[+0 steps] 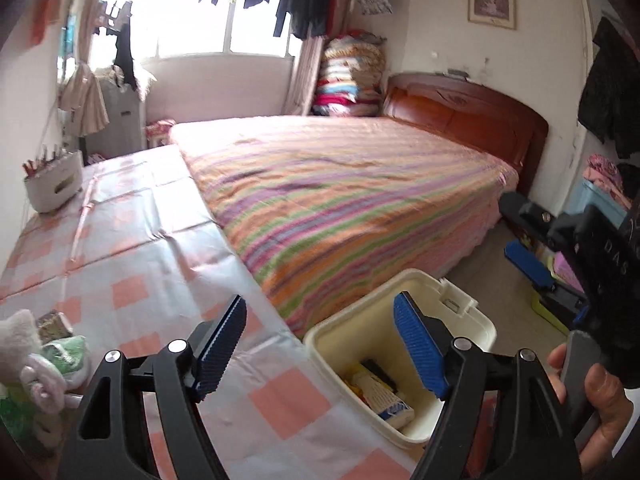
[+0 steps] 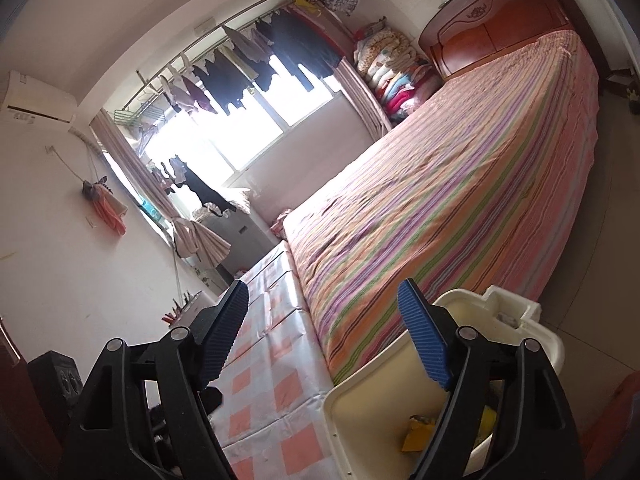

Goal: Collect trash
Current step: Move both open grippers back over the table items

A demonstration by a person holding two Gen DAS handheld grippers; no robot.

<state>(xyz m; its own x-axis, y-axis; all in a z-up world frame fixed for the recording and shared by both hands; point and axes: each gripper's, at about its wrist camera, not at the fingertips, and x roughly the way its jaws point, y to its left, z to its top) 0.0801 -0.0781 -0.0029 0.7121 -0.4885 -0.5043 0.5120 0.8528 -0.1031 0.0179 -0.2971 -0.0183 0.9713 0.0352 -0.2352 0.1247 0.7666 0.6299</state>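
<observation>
Left gripper point(image 1: 320, 344), black frame with blue ribbed pads, jaws spread wide and holding nothing, hangs over the edge of the pink-and-white checked tablecloth point(image 1: 132, 248), right pad above the cream rectangular plastic bin point(image 1: 472, 320) on the floor beside the striped bed point(image 1: 340, 196). In the bin, low and right of the gripper: a white tube-like wrapper point(image 1: 384, 396) and yellow scraps. Right gripper point(image 2: 324, 340), same build, also wide open and empty, right pad over the bin's rim point(image 2: 360, 392), a yellow wrapper piece point(image 2: 418, 432) inside below it; a hand point(image 1: 600, 412) grips its handle.
</observation>
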